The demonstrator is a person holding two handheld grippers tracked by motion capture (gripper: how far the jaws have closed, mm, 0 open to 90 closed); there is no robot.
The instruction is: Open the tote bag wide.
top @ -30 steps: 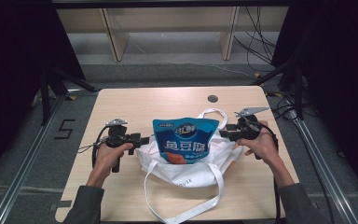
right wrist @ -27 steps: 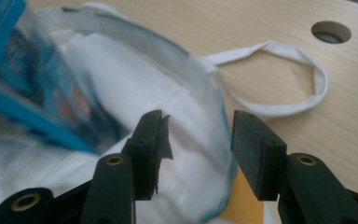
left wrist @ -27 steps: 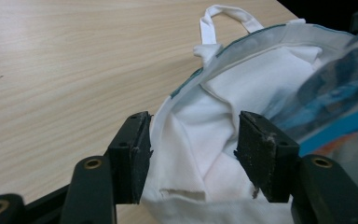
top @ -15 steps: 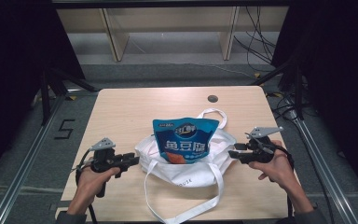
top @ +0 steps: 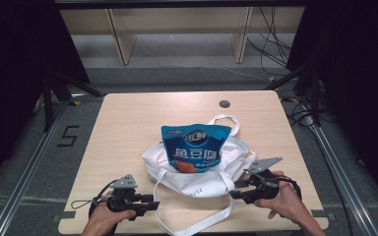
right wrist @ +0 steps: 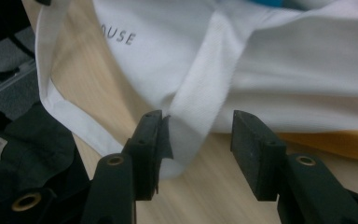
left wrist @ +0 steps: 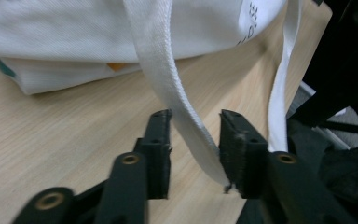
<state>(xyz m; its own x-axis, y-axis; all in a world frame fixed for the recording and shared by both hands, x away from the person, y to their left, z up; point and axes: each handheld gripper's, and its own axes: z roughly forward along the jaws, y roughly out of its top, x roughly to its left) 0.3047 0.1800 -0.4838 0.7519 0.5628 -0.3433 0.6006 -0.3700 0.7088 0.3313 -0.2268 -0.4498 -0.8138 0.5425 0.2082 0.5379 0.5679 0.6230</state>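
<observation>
I saw both hand-held grippers, left (top: 152,205) and right (top: 233,193), jaws apart around the tote bag's (top: 197,172) strap (left wrist: 182,112); both had drawn nearer me.

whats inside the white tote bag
A blue snack pouch stands in the white tote bag, its top half sticking out. Its lower part and anything beneath it are covered by the cloth.

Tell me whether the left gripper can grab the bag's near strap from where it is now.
Probably yes. The left gripper is open with the white strap already running between its jaws, and nothing blocks them from closing on it over the table.
</observation>
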